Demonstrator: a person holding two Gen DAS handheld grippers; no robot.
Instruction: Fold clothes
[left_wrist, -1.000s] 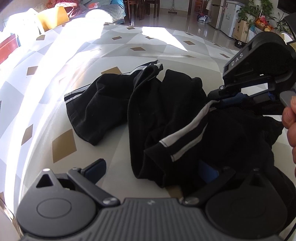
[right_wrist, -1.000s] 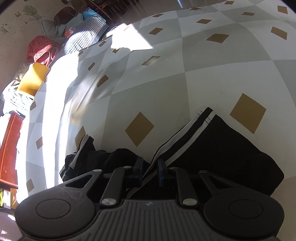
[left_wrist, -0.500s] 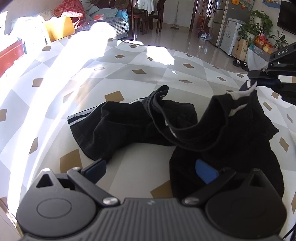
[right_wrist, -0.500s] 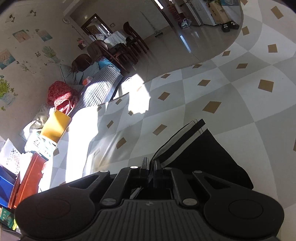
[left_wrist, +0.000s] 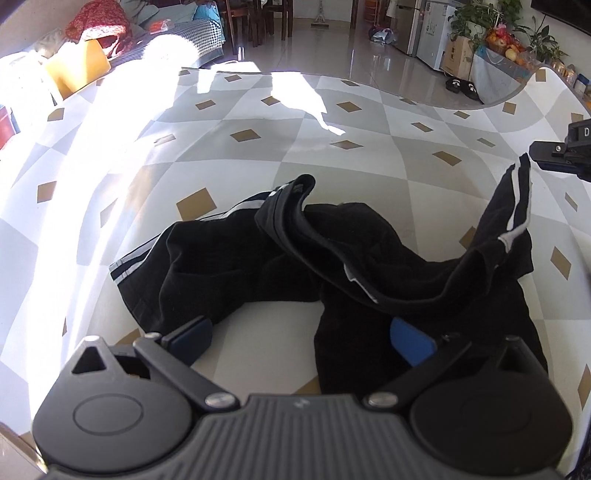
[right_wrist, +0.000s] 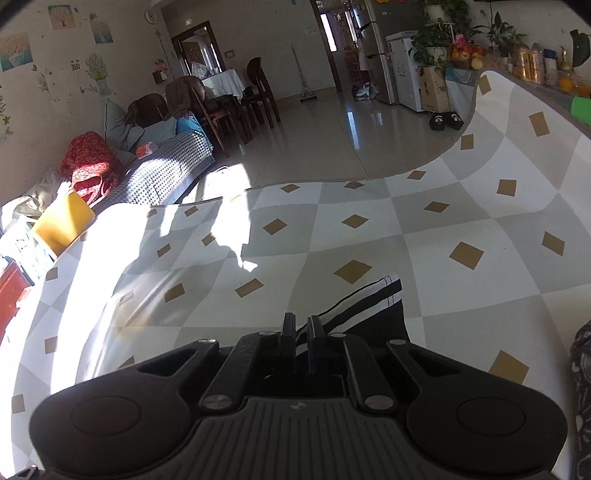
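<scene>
Black trousers with white side stripes (left_wrist: 266, 266) lie crumpled on the checked tablecloth (left_wrist: 332, 122). My left gripper (left_wrist: 299, 338) hovers open just in front of the pile, its blue pads on either side of a fold, holding nothing. My right gripper (right_wrist: 301, 332) is shut on a striped cuff of the trousers (right_wrist: 373, 295) and holds it lifted off the table. In the left wrist view that cuff (left_wrist: 517, 192) rises at the far right, up to the right gripper (left_wrist: 561, 153) at the frame's edge.
The table's far edge (right_wrist: 332, 181) curves against a shiny tiled floor. Beyond stand a sofa with cushions (right_wrist: 147, 173), dining chairs (right_wrist: 236, 99), a yellow box (right_wrist: 61, 221) and slippers (right_wrist: 445, 121). A patterned sleeve (right_wrist: 581, 369) shows at the right edge.
My right gripper shut on the striped cuff and lifted it up and to the right, stretching that trouser leg out of the pile. My left gripper pulled back slightly, still open.
</scene>
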